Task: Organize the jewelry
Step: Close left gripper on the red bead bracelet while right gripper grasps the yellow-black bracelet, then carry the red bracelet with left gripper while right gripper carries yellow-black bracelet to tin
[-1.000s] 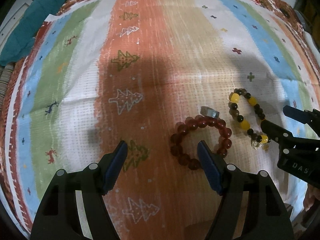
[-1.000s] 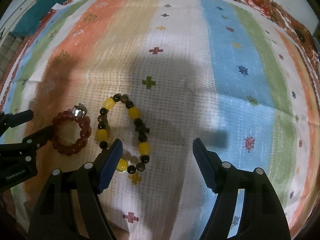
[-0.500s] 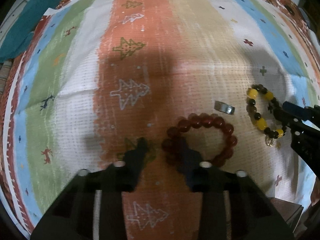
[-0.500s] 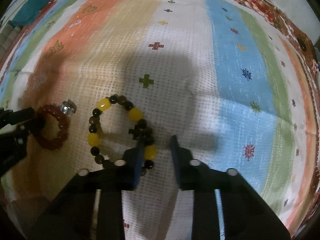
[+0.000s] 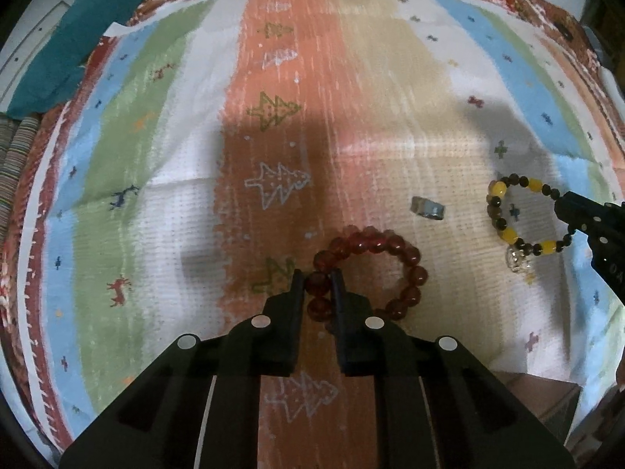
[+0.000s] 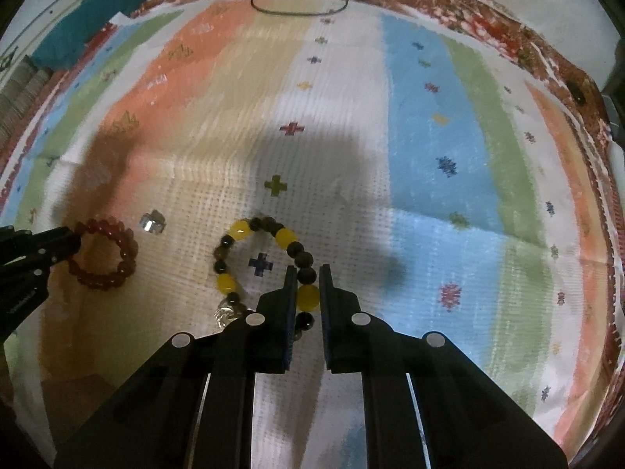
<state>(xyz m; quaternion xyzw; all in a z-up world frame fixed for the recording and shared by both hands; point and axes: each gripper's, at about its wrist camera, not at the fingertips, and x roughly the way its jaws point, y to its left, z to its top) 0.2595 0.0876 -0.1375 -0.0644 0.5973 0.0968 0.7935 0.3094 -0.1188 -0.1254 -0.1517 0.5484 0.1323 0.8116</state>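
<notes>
The left gripper [image 5: 317,281] was clenched on the red bead bracelet [image 5: 406,258], its two black fingers [image 5: 293,293] pinching a bead on the near-left part of the loop, over the orange stripe of the striped cloth [image 5: 164,203]. The rest of that bracelet lay as an open ring on the cloth, toward the cloth's near edge and around the middle of its width. The right gripper [image 6: 304,279] was likewise clamped on the yellow-and-dark bead bracelet [image 6: 234,234], its fingers [image 6: 290,293] closing on a dark bead and a yellow one on the loop's right side, over a white stripe. A small clear charm [image 6: 224,314] hung at the near side of that loop, just beside the left finger.

Between the two bracelets and a little farther from the near edge, a silver ring [image 5: 427,209] sat by itself on the cloth, close to the red beads but apart from both loops.

Farther out the cloth's stripes ran bare of jewelry. At the far edge a thin dark cord [image 6: 297,6] lay in a loop, and at the far left corner a teal fabric [image 5: 78,39] rested partly over the cloth's border.
</notes>
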